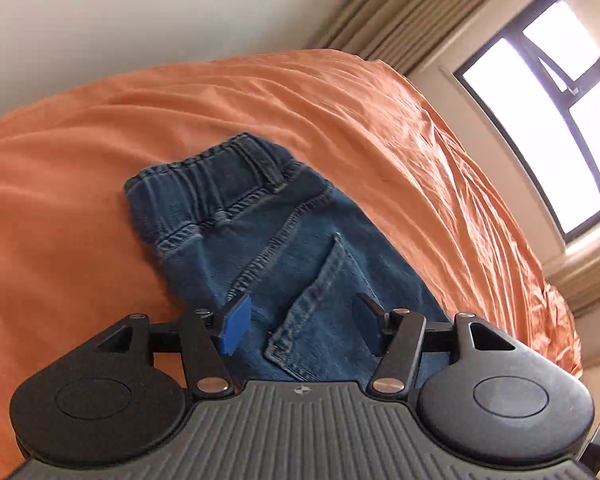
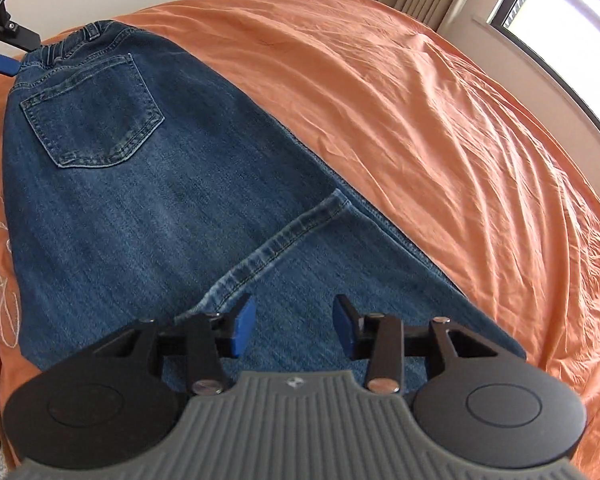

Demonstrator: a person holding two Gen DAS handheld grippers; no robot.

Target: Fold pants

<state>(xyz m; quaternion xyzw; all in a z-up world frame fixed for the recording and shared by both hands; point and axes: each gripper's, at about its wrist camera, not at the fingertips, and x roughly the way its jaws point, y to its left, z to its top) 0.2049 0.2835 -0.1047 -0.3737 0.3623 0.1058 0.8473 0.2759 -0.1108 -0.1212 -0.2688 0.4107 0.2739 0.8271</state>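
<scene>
pants [image 2: 140,200]: blue jeans folded flat on orange bed sheet [image 2: 440,120], back pocket up | left hand-held gripper [image 1: 300,322]: jaws wide, empty, above waistband end | right hand-held gripper [image 2: 294,328]: jaws apart, empty, above hem

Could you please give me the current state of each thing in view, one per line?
Jeans: lying flat, folded, leg hem brought up over the leg, back pocket up.
Left gripper: open, nothing between its pads.
Right gripper: open, empty, above the jeans.
Orange bedsheet: spread, wrinkled.
Window: partly open.
</scene>
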